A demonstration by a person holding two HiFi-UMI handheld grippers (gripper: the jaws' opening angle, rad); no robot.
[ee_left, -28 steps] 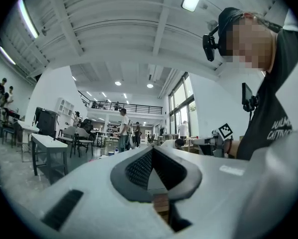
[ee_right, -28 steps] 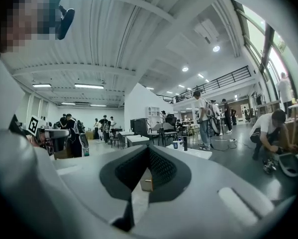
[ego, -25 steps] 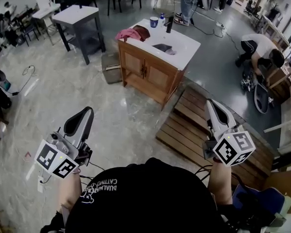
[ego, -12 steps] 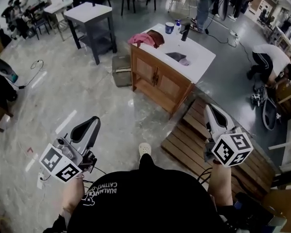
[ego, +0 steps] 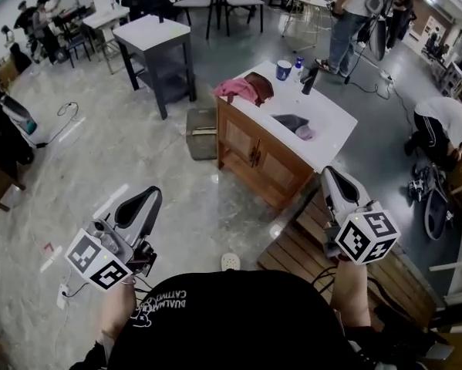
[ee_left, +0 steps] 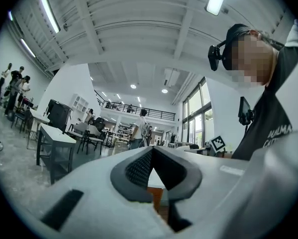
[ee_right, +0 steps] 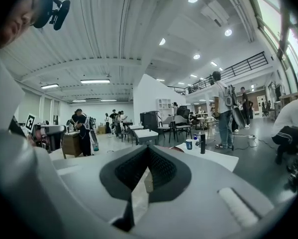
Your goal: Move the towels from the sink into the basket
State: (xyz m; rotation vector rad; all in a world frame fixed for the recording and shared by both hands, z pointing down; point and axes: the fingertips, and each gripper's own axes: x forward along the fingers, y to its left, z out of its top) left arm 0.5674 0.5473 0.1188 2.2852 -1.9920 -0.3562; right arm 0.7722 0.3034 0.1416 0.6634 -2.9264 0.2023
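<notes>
- Both grippers have advanced with the person since a second ago, and the sink cabinet now lies nearer ahead of them.
- Open marble floor spreads from the person's feet to the cabinet's wooden front.
- Wooden pallet lies just by the cabinet's near right corner.
- Basket stands on the floor just beside the cabinet's left end.
- Pink towel is heaped on the cabinet top's left edge, and another towel lies in its basin.
- Left gripper and right gripper are well short of the cabinet, each with jaws pressed together and empty.
</notes>
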